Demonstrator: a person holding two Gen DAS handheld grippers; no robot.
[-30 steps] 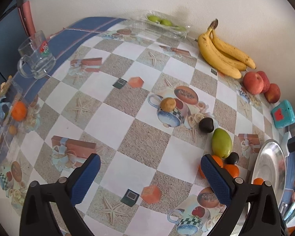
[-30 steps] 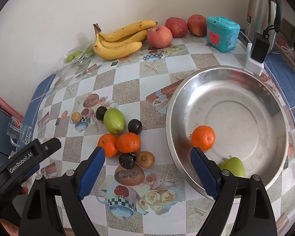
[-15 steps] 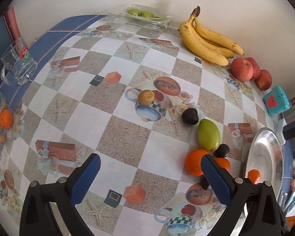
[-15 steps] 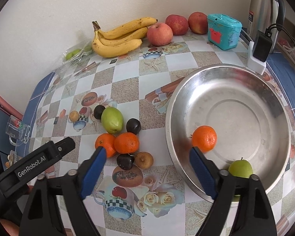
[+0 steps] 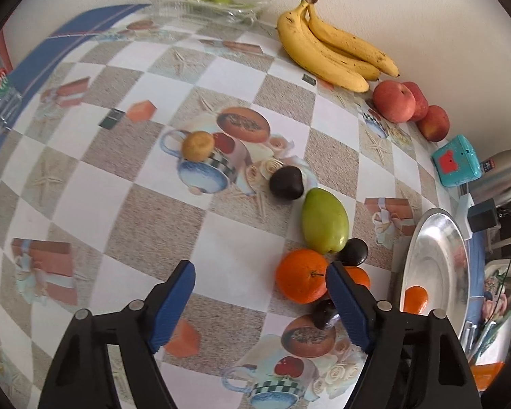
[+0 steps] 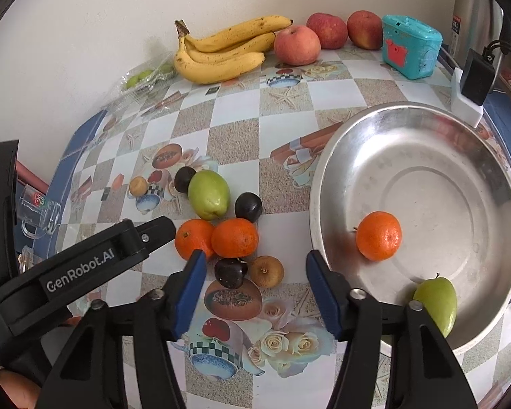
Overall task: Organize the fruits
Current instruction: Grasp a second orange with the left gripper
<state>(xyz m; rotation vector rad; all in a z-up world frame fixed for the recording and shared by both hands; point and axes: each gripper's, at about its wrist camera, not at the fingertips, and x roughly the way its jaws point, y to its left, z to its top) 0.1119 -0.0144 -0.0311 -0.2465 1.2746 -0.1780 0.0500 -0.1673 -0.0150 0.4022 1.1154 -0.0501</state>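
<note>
Two handheld grippers hover over a checked tablecloth [image 5: 228,269]. The left gripper [image 5: 260,301] and right gripper [image 6: 255,294] are both closing, jaws still apart with nothing pinched. Just ahead lies a cluster of oranges [image 6: 234,237], dark plums [image 6: 248,206], a brown fruit [image 6: 266,271] and a green mango [image 6: 208,193]. Beside it, a steel bowl [image 6: 466,156] holds an orange [image 6: 378,236] and a green fruit [image 6: 437,301]. Bananas [image 6: 221,56] and apples [image 6: 297,45] line the wall.

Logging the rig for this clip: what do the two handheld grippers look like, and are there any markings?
Both the left gripper and the right gripper have black plastic arms with silver pivot screws, ending in blue ribbed finger pads. In the right wrist view, the left gripper's black body carries white "GenRobot.AI" lettering. No cables or sleeves show.
</note>
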